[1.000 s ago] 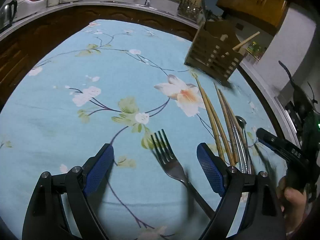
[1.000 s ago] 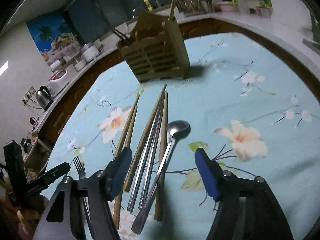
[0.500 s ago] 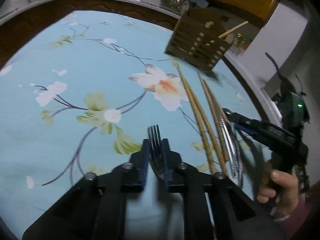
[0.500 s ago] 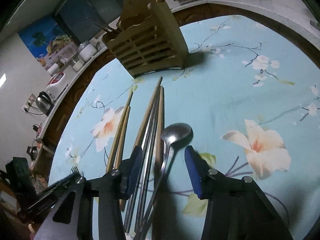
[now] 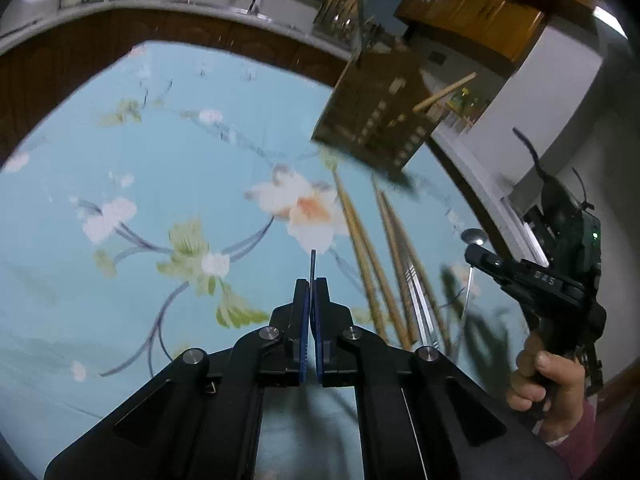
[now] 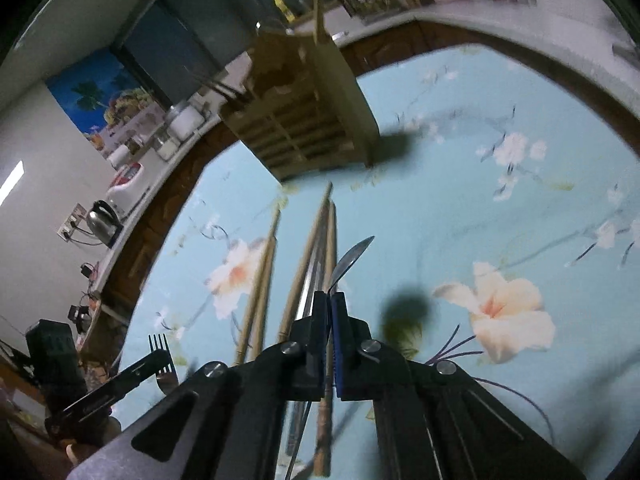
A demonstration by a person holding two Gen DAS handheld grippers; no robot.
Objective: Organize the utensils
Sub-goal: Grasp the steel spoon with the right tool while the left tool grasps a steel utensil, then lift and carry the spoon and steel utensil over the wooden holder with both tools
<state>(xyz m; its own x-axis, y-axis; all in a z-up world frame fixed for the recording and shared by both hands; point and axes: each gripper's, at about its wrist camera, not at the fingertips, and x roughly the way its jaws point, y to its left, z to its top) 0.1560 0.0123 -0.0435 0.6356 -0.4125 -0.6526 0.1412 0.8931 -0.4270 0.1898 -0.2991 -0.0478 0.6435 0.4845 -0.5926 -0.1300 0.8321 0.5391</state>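
Observation:
My left gripper (image 5: 311,286) is shut on a metal fork (image 5: 312,263), seen edge-on and lifted above the tablecloth; the fork's tines also show in the right wrist view (image 6: 161,346). My right gripper (image 6: 331,300) is shut on a metal spoon (image 6: 352,256), its bowl raised off the cloth; the spoon also shows in the left wrist view (image 5: 472,236). Several wooden and metal chopsticks (image 6: 316,252) lie side by side on the cloth, also in the left wrist view (image 5: 384,256). A wooden utensil holder (image 5: 378,120) stands beyond them, also in the right wrist view (image 6: 304,120), with one stick in it.
The table carries a light blue floral tablecloth (image 5: 160,184). A kitchen counter (image 5: 200,4) with jars and a sink runs behind it. A kettle (image 6: 102,218) and appliances stand on the counter at left in the right wrist view.
Both grippers have closed fully, the left on the fork and the right on the spoon, and lifted them off the cloth. The fork has turned on edge.

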